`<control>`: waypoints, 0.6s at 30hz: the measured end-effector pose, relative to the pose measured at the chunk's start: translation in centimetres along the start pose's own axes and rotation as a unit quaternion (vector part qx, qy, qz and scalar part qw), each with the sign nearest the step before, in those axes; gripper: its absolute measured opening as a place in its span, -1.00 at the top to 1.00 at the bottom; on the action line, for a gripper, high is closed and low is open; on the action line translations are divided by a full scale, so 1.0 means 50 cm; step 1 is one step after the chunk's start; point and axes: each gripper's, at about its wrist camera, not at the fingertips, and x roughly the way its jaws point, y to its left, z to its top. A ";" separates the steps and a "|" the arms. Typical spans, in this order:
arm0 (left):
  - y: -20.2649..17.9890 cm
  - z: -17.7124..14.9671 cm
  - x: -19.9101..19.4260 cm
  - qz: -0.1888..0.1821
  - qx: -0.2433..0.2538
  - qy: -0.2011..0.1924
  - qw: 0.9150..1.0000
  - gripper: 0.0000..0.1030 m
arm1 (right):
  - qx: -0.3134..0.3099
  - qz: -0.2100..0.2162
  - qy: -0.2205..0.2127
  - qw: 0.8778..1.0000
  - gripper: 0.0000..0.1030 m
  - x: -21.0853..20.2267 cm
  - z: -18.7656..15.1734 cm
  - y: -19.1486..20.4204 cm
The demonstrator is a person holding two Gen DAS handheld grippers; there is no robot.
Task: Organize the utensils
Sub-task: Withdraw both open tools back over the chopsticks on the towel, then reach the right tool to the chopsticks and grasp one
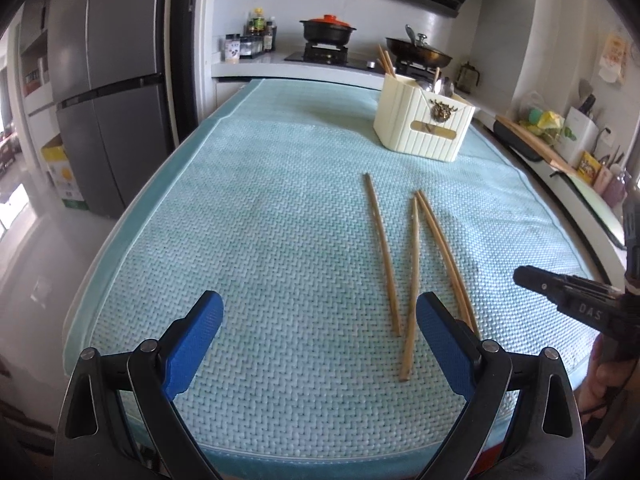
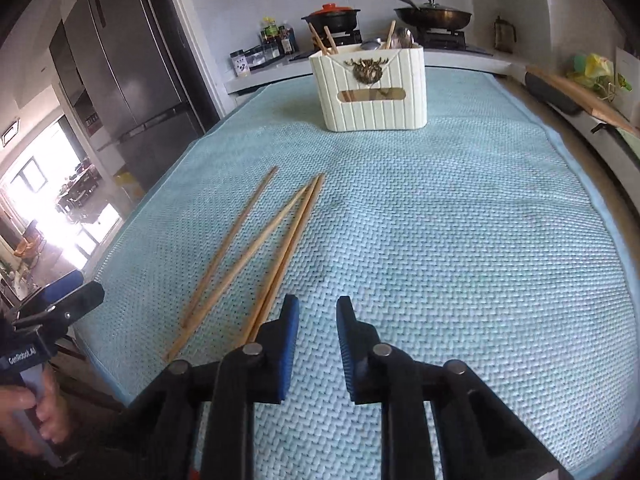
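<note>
Four wooden chopsticks [image 1: 414, 256] lie loose on the light-blue woven mat [image 1: 260, 220] that covers the worktop, right of centre in the left wrist view and left of centre in the right wrist view [image 2: 256, 252]. Two of them lie side by side as a pair; the other two splay apart, one crossing toward the pair at its far tip. Beyond them, toward the top of both frames, stands a cream ribbed utensil holder [image 2: 374, 90] with more chopsticks and spoons upright in it.

The left claw [image 1: 320, 316] is spread wide — its blue pads [image 1: 192, 340] well apart, nothing between them. Its right pad sits just beside the near ends of the chopsticks; whether it touches them I cannot tell.

The right claw [image 2: 318, 312] is open only a narrow gap and holds nothing. The pair's near ends run under its left finger [image 2: 290, 344] — contact is not clear.

Behind, a grey fridge [image 1: 108, 80] fills the upper left, and a pot with a red lid [image 1: 328, 28] sits on the stove.
</note>
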 end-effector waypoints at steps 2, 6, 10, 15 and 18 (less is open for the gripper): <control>0.004 0.007 0.009 0.001 -0.002 0.000 1.000 -0.89 | 0.004 0.009 0.014 1.000 0.64 0.036 0.018 0.009; 0.009 0.009 0.020 0.011 -0.001 -0.005 1.000 -0.89 | -0.017 0.002 0.036 0.999 0.67 0.101 0.045 0.036; 0.012 0.002 0.035 0.016 0.004 0.006 1.000 -0.89 | -0.031 -0.007 0.060 0.998 0.68 0.149 0.056 0.051; 0.011 0.000 0.049 0.026 0.013 0.015 0.999 -0.89 | -0.039 -0.012 0.068 0.997 0.68 0.166 0.068 0.062; 0.009 0.003 0.058 0.028 0.018 0.023 0.999 -0.89 | -0.038 -0.007 0.072 0.997 0.68 0.180 0.082 0.067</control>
